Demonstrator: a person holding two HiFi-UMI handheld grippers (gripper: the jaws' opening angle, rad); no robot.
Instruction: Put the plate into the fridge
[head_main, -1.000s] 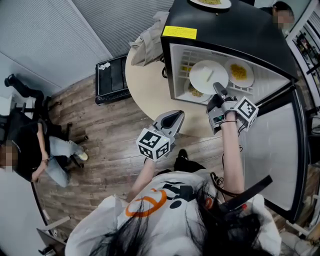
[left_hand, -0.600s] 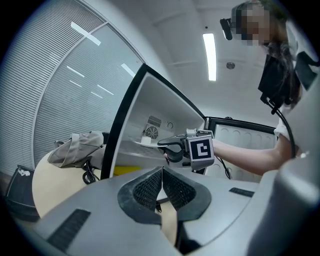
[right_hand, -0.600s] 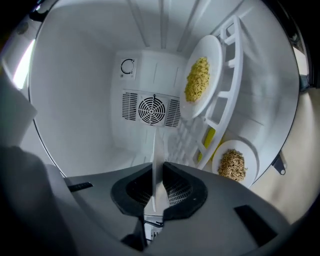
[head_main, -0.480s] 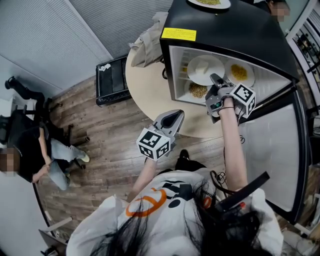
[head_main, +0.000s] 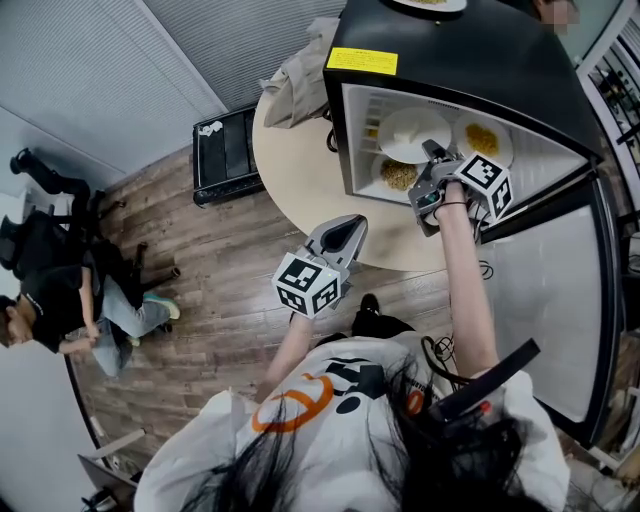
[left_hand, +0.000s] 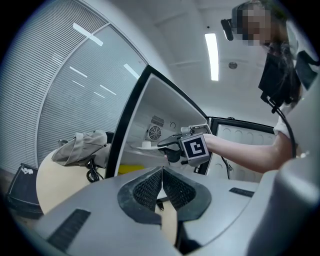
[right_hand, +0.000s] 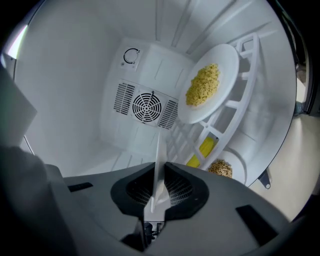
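Note:
The black mini fridge stands open on the round table. My right gripper reaches into it, shut on the rim of a white plate held over the upper shelf. From the right gripper view that plate shows edge-on between the pads. Beside it a plate of yellow food rests on the rack. A plate of brown food lies lower down. My left gripper hangs shut and holds nothing in front of the table; its view shows its jaws closed and the right gripper with the plate.
The fridge door swings wide to the right. A grey bag lies on the table behind the fridge. Another plate sits on the fridge top. A black case stands on the wooden floor. A seated person is at far left.
My right gripper has carried the white plate deeper into the fridge and rolled a little. The left gripper has stayed put. The seated person at left has shifted.

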